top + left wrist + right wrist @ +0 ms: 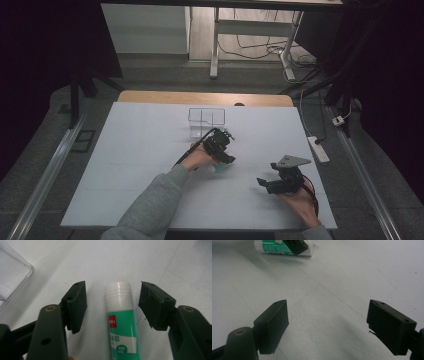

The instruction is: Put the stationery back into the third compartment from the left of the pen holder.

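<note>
- High view: the left tool (223, 150) hangs low over the middle of the white bench (130, 150). A glue stick (220, 168) lies just under it, showing as a green sliver at the hand's 5 o'clock. A clear plastic box (206, 122) stands near, at the tool's 11 o'clock. The right tool (267, 183) rests well apart, at the left tool's 4 o'clock, jaws spread and empty.
- Left gripper view: the glue stick (122, 322) lies flat on the bench between the two jaws, pads clear of it on both sides, so the tool is spread, not pinching. Its long axis runs 12 to 6 o'clock, white cap toward 12. A corner of the box (15, 275) sits at 10 o'clock.
- Right gripper view: jaws wide apart over bare bench; the glue stick (279, 250) lies far off at 11 o'clock, long axis running 9 to 3, one left-tool jaw across it.
- Judgement: the step in hand is the grasp. The next move calls for closing squarely across the barrel, then a lift, probably toward the box.
</note>
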Action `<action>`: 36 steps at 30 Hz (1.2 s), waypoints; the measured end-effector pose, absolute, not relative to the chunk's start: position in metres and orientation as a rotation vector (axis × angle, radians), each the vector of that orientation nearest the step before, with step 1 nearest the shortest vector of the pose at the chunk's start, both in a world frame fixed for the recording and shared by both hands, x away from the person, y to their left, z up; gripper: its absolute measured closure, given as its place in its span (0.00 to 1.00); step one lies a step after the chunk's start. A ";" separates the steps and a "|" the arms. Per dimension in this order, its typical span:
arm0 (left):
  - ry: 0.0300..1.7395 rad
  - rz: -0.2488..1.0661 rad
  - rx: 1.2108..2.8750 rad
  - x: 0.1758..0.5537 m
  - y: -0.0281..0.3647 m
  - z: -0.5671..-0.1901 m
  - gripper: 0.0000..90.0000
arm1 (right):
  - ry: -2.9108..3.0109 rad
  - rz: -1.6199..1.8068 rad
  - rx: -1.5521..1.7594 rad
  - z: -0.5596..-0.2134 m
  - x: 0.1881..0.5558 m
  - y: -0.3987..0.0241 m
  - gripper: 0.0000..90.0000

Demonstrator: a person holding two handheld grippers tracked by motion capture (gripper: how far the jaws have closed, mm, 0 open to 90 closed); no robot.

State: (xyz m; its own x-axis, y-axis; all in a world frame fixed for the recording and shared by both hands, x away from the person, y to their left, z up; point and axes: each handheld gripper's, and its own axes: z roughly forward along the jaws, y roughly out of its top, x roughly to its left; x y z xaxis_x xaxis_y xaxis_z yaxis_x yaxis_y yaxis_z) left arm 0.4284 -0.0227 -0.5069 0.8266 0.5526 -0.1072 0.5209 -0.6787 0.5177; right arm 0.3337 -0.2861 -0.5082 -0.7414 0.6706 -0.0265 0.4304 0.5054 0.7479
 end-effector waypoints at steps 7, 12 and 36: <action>0.771 0.079 2.494 0.427 -0.026 -0.511 0.54 | 2.440 1.078 0.921 -0.508 0.334 -0.287 0.19; 0.760 0.079 2.487 0.426 -0.026 -0.511 0.65 | 2.439 1.073 0.921 -0.508 0.334 -0.286 0.19; 0.736 0.106 2.378 0.420 -0.002 -0.490 0.71 | 2.427 1.080 0.926 -0.508 0.334 -0.289 0.19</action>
State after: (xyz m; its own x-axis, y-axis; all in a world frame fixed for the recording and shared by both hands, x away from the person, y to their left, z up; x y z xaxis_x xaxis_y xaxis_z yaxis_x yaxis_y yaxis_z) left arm 0.4196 -0.0016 -0.4900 0.8402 0.5320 -0.1057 0.4803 -0.6393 0.6006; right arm 0.3342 -0.2889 -0.5076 -0.7355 0.6767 -0.0325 0.4289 0.5023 0.7508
